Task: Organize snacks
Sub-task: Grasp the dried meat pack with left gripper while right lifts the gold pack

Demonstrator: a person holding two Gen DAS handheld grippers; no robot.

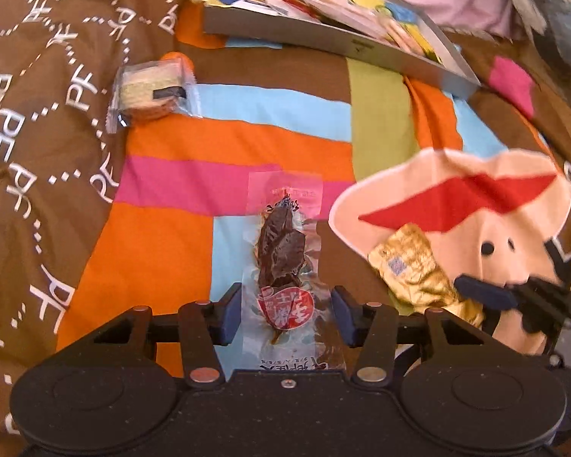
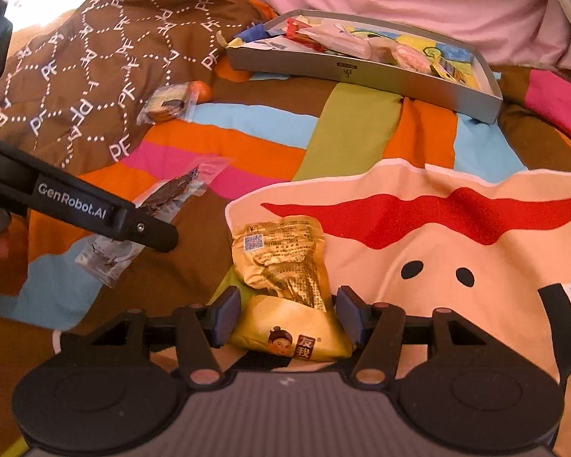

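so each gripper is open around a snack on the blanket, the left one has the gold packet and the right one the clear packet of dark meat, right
Swapped. The left wrist view shows the left gripper open around the clear packet of dark meat; the right wrist view shows the right gripper open around the gold packet. Both packets do lie on the blanket.

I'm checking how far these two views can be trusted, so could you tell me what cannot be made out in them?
- Tray contents: left wrist view, motion blur smears them; right wrist view, too small to identify.
- Clear packet of dark snack: left wrist view, near end hidden under the left gripper; right wrist view, middle crossed by that gripper's arm.
- Gold packet: left wrist view, partly covered by the right gripper.
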